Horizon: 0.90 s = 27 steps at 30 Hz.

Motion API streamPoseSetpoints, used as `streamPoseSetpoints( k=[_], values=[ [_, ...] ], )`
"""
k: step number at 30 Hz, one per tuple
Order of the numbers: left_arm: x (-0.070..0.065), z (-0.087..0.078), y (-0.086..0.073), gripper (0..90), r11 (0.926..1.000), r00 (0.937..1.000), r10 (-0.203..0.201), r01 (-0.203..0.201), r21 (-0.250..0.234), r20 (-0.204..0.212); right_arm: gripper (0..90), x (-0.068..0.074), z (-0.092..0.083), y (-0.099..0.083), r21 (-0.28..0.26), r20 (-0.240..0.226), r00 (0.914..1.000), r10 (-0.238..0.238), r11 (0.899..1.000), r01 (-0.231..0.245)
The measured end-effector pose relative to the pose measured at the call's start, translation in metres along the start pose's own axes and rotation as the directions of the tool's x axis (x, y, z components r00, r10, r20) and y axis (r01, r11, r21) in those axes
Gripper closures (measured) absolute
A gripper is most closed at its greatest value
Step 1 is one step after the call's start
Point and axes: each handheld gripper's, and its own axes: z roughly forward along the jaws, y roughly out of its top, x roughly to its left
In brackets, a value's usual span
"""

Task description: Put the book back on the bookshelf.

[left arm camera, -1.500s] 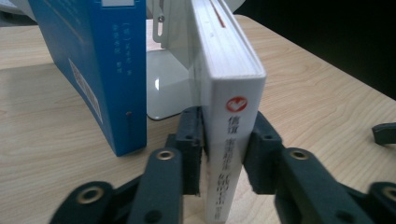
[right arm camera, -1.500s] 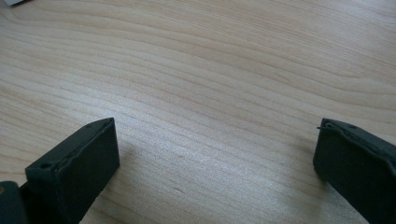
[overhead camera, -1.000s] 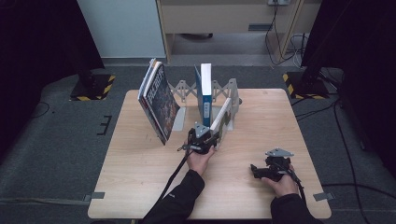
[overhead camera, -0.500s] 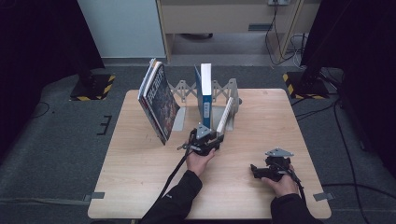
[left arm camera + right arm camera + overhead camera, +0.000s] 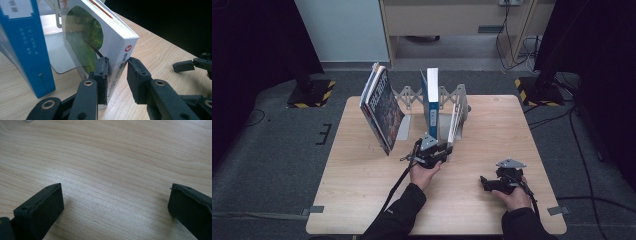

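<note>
The left gripper (image 5: 117, 75) is set around the near lower corner of a white paperback book (image 5: 110, 42), its spine between the jaws. The left pad is pressed against the glossy green-and-white cover, while a slim gap is seen between the right pad and the spine, so the book is straddled rather than clamped; the jaws have just been closing a little. In the high view this book (image 5: 454, 122) is seen tilted against a grey metal bookend rack (image 5: 447, 95) at mid-table, right of an upright blue book (image 5: 430, 102). A red round logo and small dark print are carried on the white spine, too small to be read. Pale characters are printed on the matte blue spine (image 5: 25, 45). The right gripper (image 5: 499, 181) is rested on the light wood-grain table (image 5: 362, 190) at the near right, jaws spread wide, nothing between them.
</note>
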Motion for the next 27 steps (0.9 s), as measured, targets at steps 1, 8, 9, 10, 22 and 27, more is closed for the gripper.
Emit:
streamPoseSetpoints(
  k=[1, 8, 9, 10, 22, 27],
  values=[
    [0.0, 0.002, 0.001, 69.7, 1.0, 1.0, 0.0, 0.0, 0.001, 0.0, 0.5, 0.0, 0.0, 0.0, 0.0, 0.001, 1.0, 0.0, 1.0, 0.0],
    [0.001, 0.017, 0.013, 69.3, 0.9998, 0.9999, -0.009, 0.009, 0.016, -0.014, 0.5, 0.0, 0.0, 0.0, 0.0, 0.001, 1.0, 0.0, 1.0, 0.0],
    [0.002, 0.02, 0.015, 69.3, 0.9997, 0.9998, -0.008, 0.009, 0.022, -0.019, 0.5, 0.0, 0.0, 0.0, 0.0, 0.001, 1.0, 0.0, 1.0, 0.0],
    [0.003, 0.022, 0.016, 69.2, 0.9997, 0.9997, -0.011, 0.011, 0.022, -0.021, 0.5, 0.0, 0.0, 0.0, 0.0, 0.001, 1.0, 0.0, 1.0, 0.0],
    [0.011, 0.041, 0.032, 68.9, 0.9982, 0.9988, -0.028, 0.03, 0.052, -0.04, 0.5, 0.0, 0.0, 0.0, 0.0, 0.0, 1.0, 0.0, 1.0, 0.0],
    [0.01, 0.048, 0.036, 68.5, 0.9977, 0.9984, -0.033, 0.035, 0.057, -0.046, 0.5, 0.0, 0.0, 0.0, 0.0, 0.0, 1.0, -0.001, 1.0, 0.001]
  ],
)
